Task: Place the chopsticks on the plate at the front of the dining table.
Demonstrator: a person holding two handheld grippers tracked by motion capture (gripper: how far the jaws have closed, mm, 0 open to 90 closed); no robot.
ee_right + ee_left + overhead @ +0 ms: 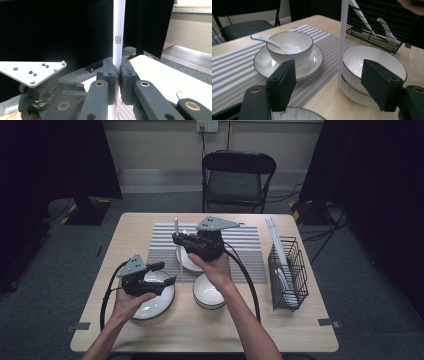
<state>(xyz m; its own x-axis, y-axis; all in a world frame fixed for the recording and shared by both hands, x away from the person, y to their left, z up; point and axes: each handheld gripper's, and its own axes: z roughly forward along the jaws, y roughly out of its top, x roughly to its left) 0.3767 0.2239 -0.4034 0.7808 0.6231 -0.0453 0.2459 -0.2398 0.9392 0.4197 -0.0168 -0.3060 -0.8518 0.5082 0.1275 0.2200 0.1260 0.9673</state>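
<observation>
Your right tongs (117, 75) clamped on white chopstick (118, 30), upright at frame centre over striped mat (240, 245), your left tongs (327, 85) apart, lower left above plate (155, 307) on tabletop (280, 325).

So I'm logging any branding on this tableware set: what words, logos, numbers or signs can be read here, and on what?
No readable words or numbers.
One small square grey logo mark, shaped somewhat like "S" or "GI", too stylised to read surely: on the white chopstick clamped upright in the right gripper.
Bowls, plates, spoon, striped mat and wire rack: no print that can be seen.
</observation>
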